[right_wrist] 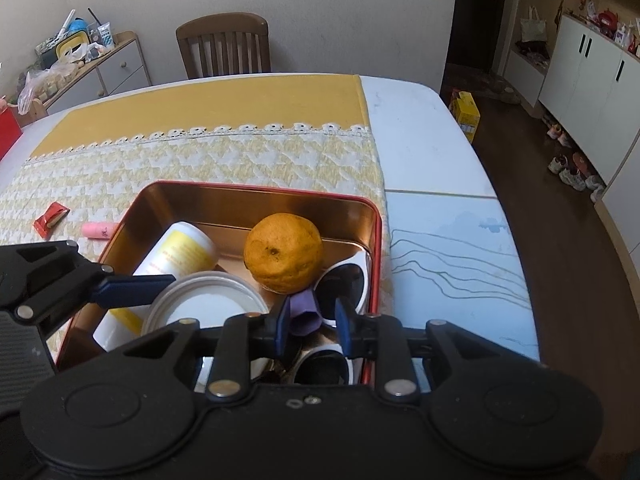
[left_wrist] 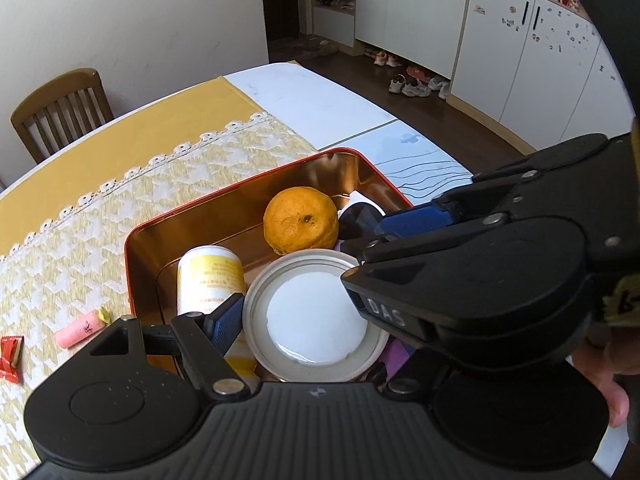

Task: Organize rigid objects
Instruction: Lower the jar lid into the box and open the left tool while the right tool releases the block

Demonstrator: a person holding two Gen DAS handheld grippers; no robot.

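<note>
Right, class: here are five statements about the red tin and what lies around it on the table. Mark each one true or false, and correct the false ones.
1. An orange lies inside the red tin. True.
2. The white-framed sunglasses lie on the tablecloth outside the tin. False: they lie inside it, next to the orange.
3. A pink tube lies on the cloth outside the tin. True.
4. The yellow-and-white bottle stands upright. False: it lies tilted on its side in the tin.
5. The right tongs are clamped on the orange. False: they are open, over the purple item.
</note>
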